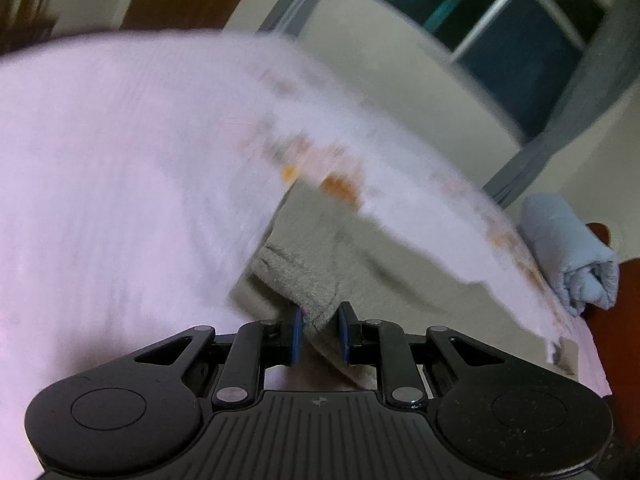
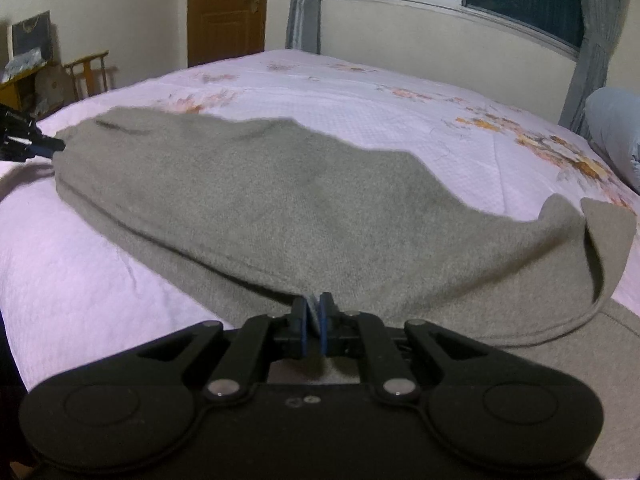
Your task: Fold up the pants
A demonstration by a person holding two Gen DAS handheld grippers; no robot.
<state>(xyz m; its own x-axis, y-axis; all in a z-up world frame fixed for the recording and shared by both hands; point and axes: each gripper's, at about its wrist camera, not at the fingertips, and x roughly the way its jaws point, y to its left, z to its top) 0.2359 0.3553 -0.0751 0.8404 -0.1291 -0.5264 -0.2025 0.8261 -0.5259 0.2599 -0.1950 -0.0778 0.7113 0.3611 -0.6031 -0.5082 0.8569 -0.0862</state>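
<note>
Gripping grey pants spread mid-frame on the pink bed cover: right gripper clenched on near edge, left gripper pinching a corner at far left. Risk: thin bite slips, or cover gets dragged along; left view blurred.

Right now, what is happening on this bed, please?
A person is folding grey pants on a bed with a pale pink floral bedspread, using handheld tongs in each hand. The right tongs are shut on the near edge of the pants. The left tongs are shut on another part of the grey fabric, at its far left end in the right wrist view. One layer of the pants lies over another; the fold looks unfinished.
</note>
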